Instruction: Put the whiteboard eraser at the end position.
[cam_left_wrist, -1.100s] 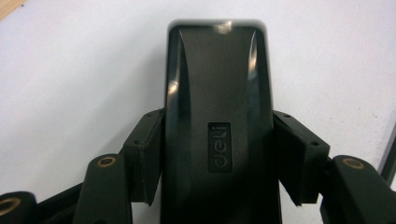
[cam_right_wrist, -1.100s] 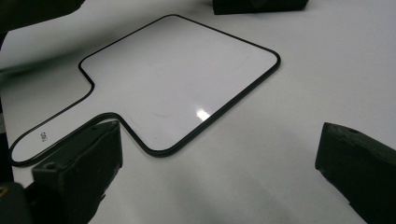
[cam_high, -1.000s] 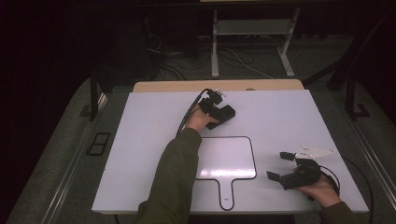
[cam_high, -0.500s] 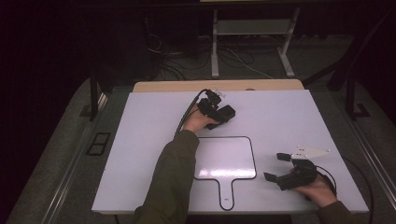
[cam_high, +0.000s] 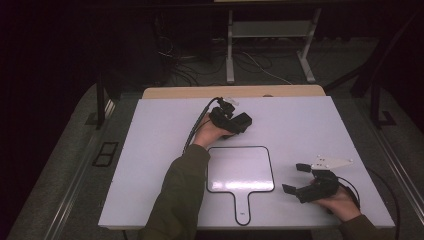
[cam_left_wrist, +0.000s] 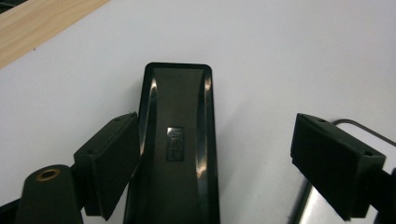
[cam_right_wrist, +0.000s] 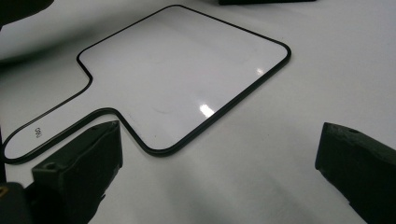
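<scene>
A black eraser (cam_left_wrist: 180, 144) is seen lying flat on the white table (cam_high: 150, 150), between the jaws of the left gripper (cam_high: 239, 121), at about 11 o'clock from the paddle-shaped whiteboard (cam_high: 240, 170). In the left gripper view the jaws have just been opening: the left pad (cam_left_wrist: 112, 163) is still at the eraser's edge, while the right pad (cam_left_wrist: 336, 163) is held well clear, so the eraser is not clamped. The eraser's far end is pointed toward the wooden strip (cam_left_wrist: 42, 23) at the table's back edge. The right gripper (cam_high: 295, 179) is held low over the table at about 4 o'clock from the whiteboard, its jaws wide apart with nothing between them. In the right gripper view the whiteboard (cam_right_wrist: 187, 79) is shown lying bare ahead, its handle toward 8 o'clock, its black rim unbroken.
</scene>
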